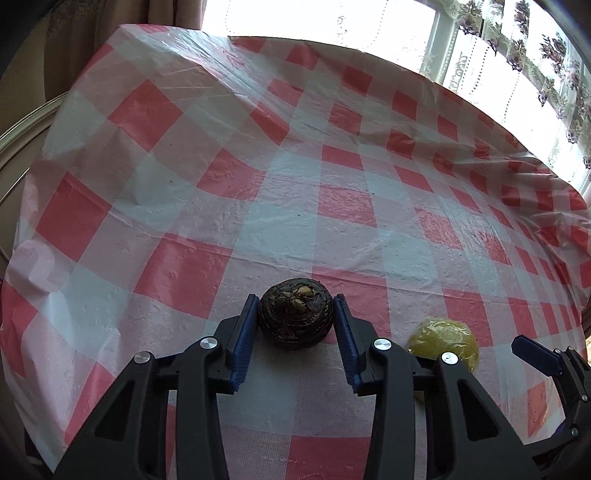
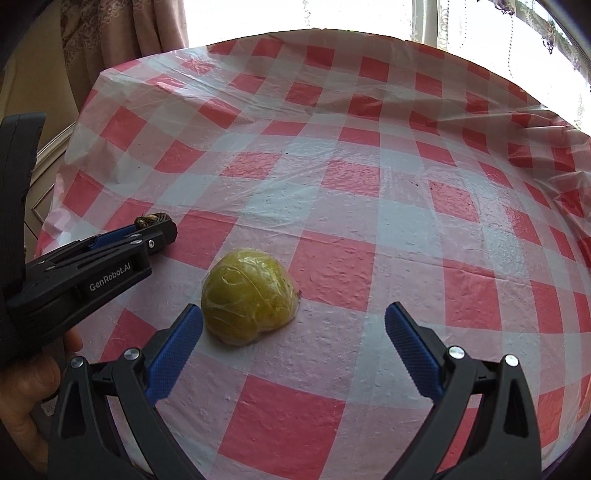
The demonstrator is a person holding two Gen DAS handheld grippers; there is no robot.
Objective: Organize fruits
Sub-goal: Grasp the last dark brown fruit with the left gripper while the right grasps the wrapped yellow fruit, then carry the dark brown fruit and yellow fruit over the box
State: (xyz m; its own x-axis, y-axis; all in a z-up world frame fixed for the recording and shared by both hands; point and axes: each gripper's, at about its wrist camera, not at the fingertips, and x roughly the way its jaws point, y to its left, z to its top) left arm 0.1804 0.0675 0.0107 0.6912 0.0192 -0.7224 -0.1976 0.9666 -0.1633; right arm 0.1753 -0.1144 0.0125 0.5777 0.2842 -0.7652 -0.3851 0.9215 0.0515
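A dark brown round fruit (image 1: 294, 314) rests on the red-and-white checked tablecloth (image 1: 295, 184). My left gripper (image 1: 295, 308) has a blue pad close on each side of it; whether the pads touch it is unclear. The right wrist view shows the left gripper (image 2: 147, 230) at the left with the dark fruit's top (image 2: 149, 219) peeking above it. A yellow-green fruit wrapped in clear film (image 2: 249, 295) lies on the cloth just ahead of my right gripper (image 2: 293, 317), which is open and empty, its left pad beside the fruit. The yellow fruit (image 1: 443, 341) also shows in the left wrist view, with the right gripper's blue pad tip (image 1: 533, 352) beside it.
The tablecloth (image 2: 332, 184) covers the whole table and hangs over its edges. A bright window with flowered curtains (image 1: 535, 55) is behind the far edge. A brown curtain (image 2: 110, 33) and a wall panel are at the far left. A hand (image 2: 33, 398) holds the left gripper.
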